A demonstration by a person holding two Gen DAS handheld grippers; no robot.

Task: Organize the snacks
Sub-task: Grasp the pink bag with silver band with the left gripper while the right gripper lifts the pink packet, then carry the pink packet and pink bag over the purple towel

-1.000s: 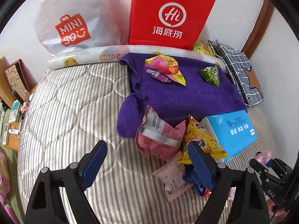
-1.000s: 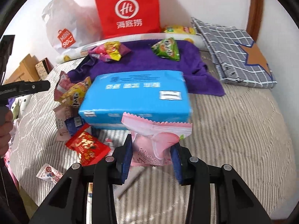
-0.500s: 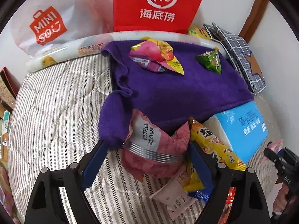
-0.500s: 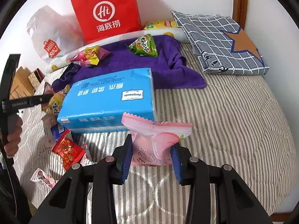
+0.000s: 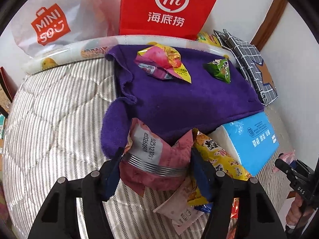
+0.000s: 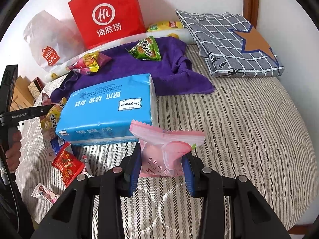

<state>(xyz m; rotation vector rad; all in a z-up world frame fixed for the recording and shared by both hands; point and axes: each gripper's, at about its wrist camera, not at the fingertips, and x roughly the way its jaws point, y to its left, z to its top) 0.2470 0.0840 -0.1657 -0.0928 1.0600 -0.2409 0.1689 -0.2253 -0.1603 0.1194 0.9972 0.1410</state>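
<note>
Purple towel [image 5: 179, 103] with two snack packets [image 5: 163, 63]

Open striped bed [image 6: 249, 119] lies to the right of the blue tissue pack [image 6: 107, 109], with room to pass. Left of the pack, loose snack packets [image 6: 66, 164] crowd the bed, and the purple towel [image 5: 179, 103] behind carries two more.

Both wrist cameras look low and close across the striped bed toward twelve o'clock, sharing the folded purple towel [image 5: 185, 99] [image 6: 139, 69] and red paper bag [image 5: 169, 8] [image 6: 107, 18].
</note>
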